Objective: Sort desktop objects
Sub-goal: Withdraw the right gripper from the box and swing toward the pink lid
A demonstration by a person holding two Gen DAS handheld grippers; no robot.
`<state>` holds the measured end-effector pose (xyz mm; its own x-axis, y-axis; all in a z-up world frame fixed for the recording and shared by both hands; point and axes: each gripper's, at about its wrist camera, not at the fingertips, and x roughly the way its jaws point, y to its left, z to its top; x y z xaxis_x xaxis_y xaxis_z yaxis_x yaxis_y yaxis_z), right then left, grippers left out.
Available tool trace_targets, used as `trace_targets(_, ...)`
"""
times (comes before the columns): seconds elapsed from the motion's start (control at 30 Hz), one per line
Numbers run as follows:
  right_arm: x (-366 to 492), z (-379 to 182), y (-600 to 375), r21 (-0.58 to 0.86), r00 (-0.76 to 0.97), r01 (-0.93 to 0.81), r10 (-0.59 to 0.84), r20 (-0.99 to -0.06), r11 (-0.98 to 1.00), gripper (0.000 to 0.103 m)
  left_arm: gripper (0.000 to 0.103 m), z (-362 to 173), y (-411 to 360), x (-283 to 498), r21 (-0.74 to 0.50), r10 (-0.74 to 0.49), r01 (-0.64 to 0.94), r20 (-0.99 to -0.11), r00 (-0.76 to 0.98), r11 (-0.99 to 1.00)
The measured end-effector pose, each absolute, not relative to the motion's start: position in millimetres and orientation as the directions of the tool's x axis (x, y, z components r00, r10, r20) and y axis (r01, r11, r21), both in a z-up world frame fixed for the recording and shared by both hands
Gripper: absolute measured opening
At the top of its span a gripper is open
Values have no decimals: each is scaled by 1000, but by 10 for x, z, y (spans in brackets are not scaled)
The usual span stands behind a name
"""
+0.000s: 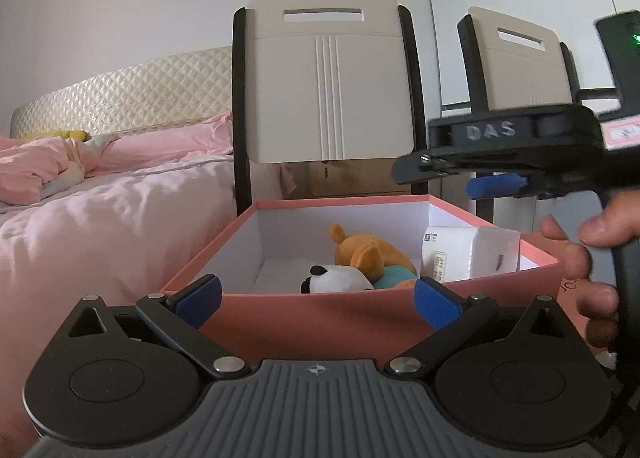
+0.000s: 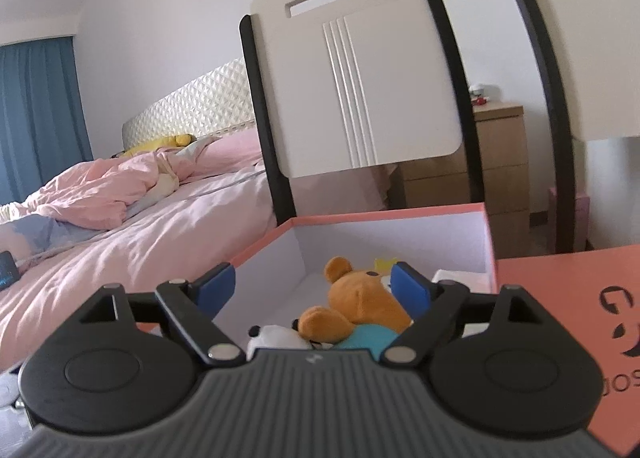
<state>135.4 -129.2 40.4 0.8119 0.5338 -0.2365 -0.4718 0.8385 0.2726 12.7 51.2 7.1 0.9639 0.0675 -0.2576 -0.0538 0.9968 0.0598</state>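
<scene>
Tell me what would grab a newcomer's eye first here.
The open pink box in the middle, holding an orange plush bear lying over a panda plush, with a white carton at its right side. Both the left gripper and right gripper are open, empty.

I see free space above the open salmon-pink cardboard box (image 1: pixel 360 310); cream chair back (image 1: pixel 330 78) blocks beyond.

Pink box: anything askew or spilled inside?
Nothing spilled or damaged. The open pink cardboard box holds an orange plush bear lying on its side, a black-and-white plush panda against it, and a white paper carton standing upright at the right wall. Toys are just tumbled in.
</scene>
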Motion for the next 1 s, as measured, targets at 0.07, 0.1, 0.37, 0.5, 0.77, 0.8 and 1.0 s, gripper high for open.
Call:
trace_targets(0.07,1317,381,-1337,263,819,-465,524,-236,845,88,103,74,514,125,59,70,-57,-254,965,997)
trace_targets(0.1,1304,366,-1364,263,821,-461,520,-237,847,88,103,76,515,128,57,72,-59,-253,965,997)
trace_targets(0.37,1187,307,-1588,252,837,-445,499,-224,859,89,103,105,499,117,51,65,-55,-240,969,997)
trace_targets(0.5,1117,234,-1690,238,854,-418,468,-227,877,92,103,92,473,127,59,69,-56,-242,968,997)
trace_targets(0.77,981,177,-1817,259,869,-380,439,-230,888,93,103,95,423,95,60,55,-42,-236,970,997)
trace_targets(0.8,965,178,-1823,258,870,-379,437,-229,889,93,103,96,415,89,61,53,-40,-235,970,997)
trace_targets(1.0,876,161,-1918,258,879,-360,419,-229,897,95,103,87,363,77,68,43,-28,-234,971,997)
